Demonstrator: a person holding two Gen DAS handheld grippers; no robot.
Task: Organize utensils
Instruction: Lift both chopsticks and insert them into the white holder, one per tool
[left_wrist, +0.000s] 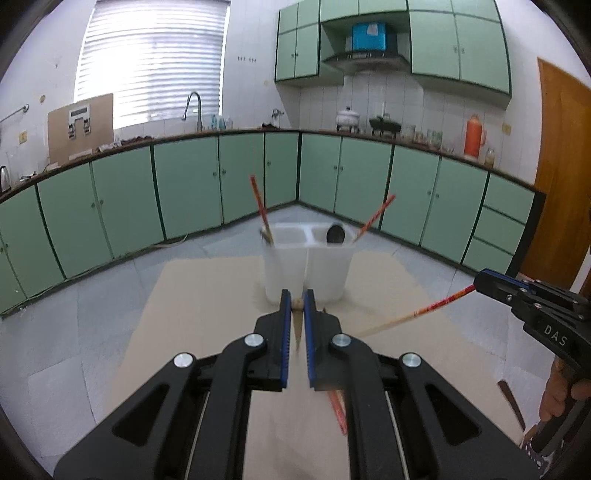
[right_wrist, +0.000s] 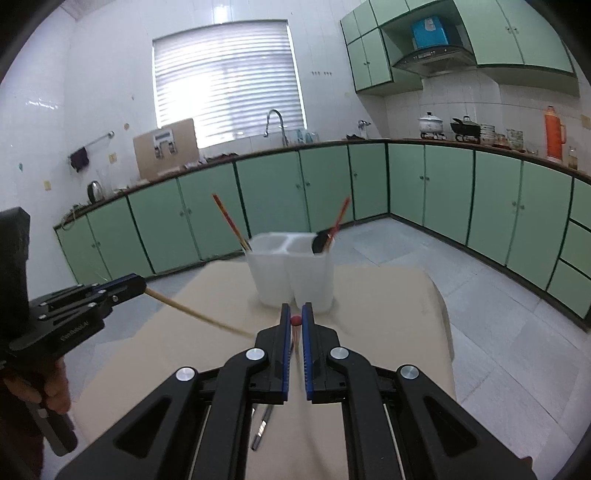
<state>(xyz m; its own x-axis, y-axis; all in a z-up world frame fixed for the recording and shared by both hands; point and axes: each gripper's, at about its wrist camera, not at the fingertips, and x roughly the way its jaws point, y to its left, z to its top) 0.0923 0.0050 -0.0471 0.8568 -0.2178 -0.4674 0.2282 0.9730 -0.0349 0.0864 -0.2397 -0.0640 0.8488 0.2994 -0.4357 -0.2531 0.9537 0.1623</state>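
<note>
A white two-compartment utensil holder (left_wrist: 306, 269) (right_wrist: 291, 273) stands on a beige table. It holds a red chopstick (left_wrist: 260, 206) in the left compartment, another red chopstick (left_wrist: 375, 218) and a dark spoon (left_wrist: 335, 234) in the right one. My left gripper (left_wrist: 297, 301) is shut on a chopstick seen end-on, just in front of the holder; in the right wrist view it (right_wrist: 138, 286) holds the chopstick (right_wrist: 195, 314) pointing right. My right gripper (right_wrist: 295, 314) is shut on a red-ended chopstick; in the left wrist view it (left_wrist: 478, 282) holds that chopstick (left_wrist: 417, 314).
A red chopstick (left_wrist: 338, 410) lies on the table (left_wrist: 207, 295) under my left gripper. A dark-handled utensil (left_wrist: 511, 402) lies at the table's right edge, and a metal-handled utensil (right_wrist: 260, 428) lies under my right gripper. Green kitchen cabinets surround the room.
</note>
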